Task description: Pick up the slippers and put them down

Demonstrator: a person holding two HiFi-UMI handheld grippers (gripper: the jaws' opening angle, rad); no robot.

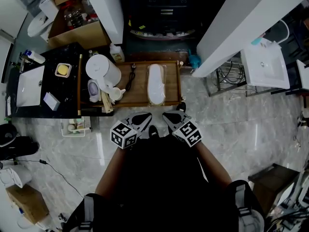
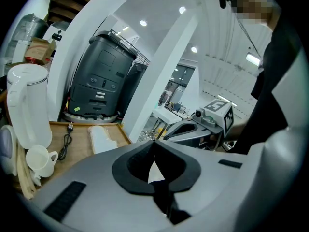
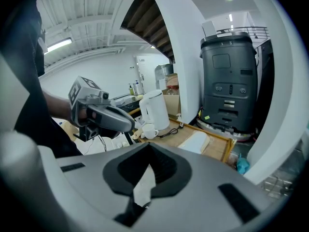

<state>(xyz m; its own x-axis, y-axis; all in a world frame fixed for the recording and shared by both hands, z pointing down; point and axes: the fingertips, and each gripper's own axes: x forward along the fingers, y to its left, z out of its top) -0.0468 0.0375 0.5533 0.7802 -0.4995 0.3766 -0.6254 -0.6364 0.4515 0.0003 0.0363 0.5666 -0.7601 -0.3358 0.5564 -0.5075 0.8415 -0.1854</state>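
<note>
A pair of white slippers [image 1: 155, 83] in clear wrapping lies on the wooden tray [image 1: 138, 100] in front of me. The same slippers [image 2: 102, 137] show in the left gripper view, and in the right gripper view the slippers [image 3: 195, 141] lie flat on the wood. My left gripper [image 1: 146, 116] and right gripper [image 1: 167, 115] hover side by side just short of the tray's near edge, both shut and holding nothing. In its own view the left gripper [image 2: 153, 142] has its jaws together. The right gripper [image 3: 148, 147] looks the same in its view.
A white kettle [image 1: 103, 70], a cup [image 1: 116, 94] and a cable [image 1: 131, 76] occupy the tray's left part. A black counter with a sink [image 1: 30, 85] stands to the left. A dark machine [image 2: 99, 79] sits behind the tray between white pillars [image 1: 107, 8].
</note>
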